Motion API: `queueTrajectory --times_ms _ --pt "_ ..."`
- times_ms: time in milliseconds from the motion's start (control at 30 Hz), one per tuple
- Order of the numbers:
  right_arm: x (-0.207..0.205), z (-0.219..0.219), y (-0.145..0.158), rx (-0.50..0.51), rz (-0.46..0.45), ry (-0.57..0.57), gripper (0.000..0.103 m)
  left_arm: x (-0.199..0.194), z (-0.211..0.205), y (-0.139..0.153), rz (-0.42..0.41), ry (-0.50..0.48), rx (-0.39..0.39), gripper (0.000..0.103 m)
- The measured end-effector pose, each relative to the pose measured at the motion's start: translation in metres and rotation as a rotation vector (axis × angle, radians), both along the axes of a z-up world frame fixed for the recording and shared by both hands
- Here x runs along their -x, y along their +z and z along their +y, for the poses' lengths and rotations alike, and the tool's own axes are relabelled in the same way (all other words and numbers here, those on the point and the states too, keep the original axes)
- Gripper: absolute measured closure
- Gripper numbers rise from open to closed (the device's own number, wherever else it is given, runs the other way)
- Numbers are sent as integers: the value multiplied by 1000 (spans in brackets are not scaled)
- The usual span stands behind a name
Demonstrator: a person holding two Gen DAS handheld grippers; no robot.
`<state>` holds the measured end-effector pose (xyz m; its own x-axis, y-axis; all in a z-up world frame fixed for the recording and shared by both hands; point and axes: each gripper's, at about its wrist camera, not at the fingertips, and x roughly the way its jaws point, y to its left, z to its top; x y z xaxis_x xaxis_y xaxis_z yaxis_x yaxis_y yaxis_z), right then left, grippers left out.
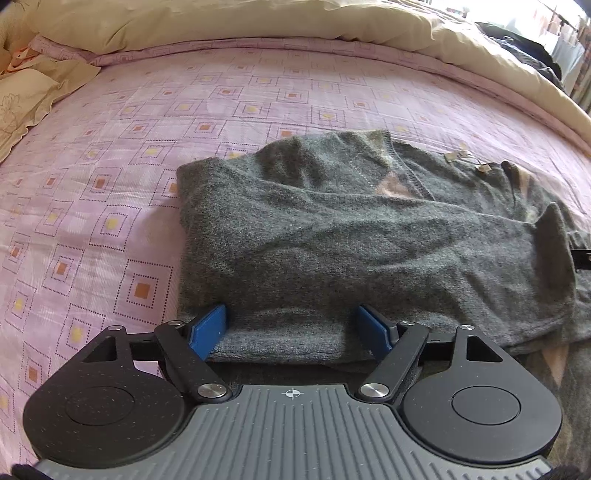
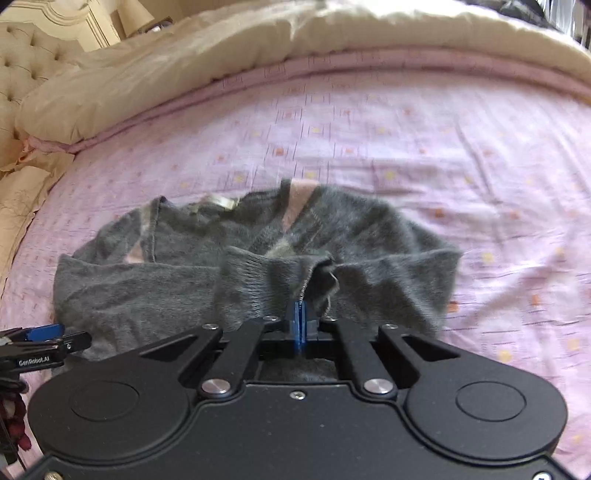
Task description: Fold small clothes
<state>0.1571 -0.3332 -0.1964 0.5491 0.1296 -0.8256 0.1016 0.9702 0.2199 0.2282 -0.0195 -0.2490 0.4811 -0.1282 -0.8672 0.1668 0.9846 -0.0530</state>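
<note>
A grey knit sweater with pink diamond patches lies partly folded on the pink patterned bedsheet. My left gripper is open at the sweater's near edge. Its blue pads stand on either side of a folded strip of knit without pressing on it. In the right wrist view my right gripper is shut on the sweater's ribbed edge, which rises in a bunched peak at the pads. That raised peak also shows at the right of the left wrist view. One blue pad of the left gripper shows at the left edge.
A cream duvet is rolled along the far side of the bed, with cream pillows at the left and a tufted headboard behind. Dark clothes lie at the far right. Bare sheet surrounds the sweater.
</note>
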Motion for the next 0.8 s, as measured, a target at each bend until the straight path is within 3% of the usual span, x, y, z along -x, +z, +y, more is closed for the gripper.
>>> queueTrajectory --times_ms 100,267,500,667,800 --pt "27 -14 15 25 -3 -59 96 0 2 8 20 -14 8 29" --pt "38 -29 -14 31 94 -83 95 12 8 29 -30 -43 27 29" --pt "34 -26 -27 53 123 -94 96 -9 3 36 -79 -54 -9 29" --pt "32 -29 -40 61 157 -105 95 -34 4 27 -97 -40 -48 28" --pt "30 -28 -46 63 167 -104 95 -54 25 1 -20 37 -75 28"
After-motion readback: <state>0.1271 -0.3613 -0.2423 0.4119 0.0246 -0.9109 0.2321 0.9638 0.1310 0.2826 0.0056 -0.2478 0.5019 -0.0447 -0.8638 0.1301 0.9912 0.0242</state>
